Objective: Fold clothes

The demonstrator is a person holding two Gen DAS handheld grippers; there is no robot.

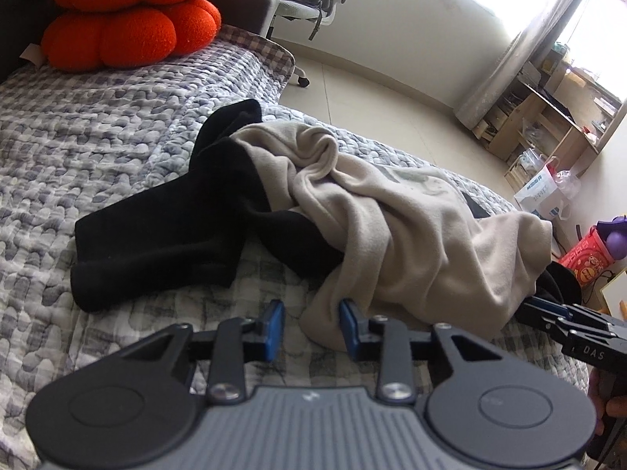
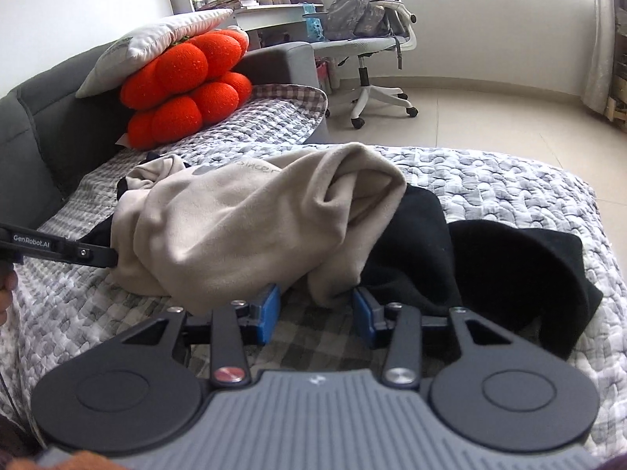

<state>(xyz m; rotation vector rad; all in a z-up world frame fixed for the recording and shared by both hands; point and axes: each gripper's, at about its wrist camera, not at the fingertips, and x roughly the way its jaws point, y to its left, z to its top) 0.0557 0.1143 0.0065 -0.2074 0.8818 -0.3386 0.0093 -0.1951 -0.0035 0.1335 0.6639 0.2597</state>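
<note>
A crumpled beige garment (image 1: 411,235) lies across a black garment (image 1: 156,246) on the quilted bedspread (image 1: 78,149). My left gripper (image 1: 311,325) sits low at the beige hem. Its blue pads stand apart, and the cloth's corner lies between them against the right-hand pad. In the right wrist view the beige garment (image 2: 235,227) covers part of the black garment (image 2: 501,266). My right gripper (image 2: 316,313) is at their near edge with its pads apart; a beige fold hangs just in front of the gap. Each gripper also shows in the other's view, the right gripper (image 1: 548,311) and the left gripper (image 2: 94,256), both with tips at the beige cloth.
Orange puffy cushions (image 2: 184,90) and a white pillow (image 2: 156,43) are stacked at the grey headboard (image 2: 35,125). A white office chair (image 2: 372,51) with a bag on it stands on the tiled floor (image 2: 490,117). Shelves (image 1: 548,117) and a red bag (image 1: 588,262) lie beyond the bed's edge.
</note>
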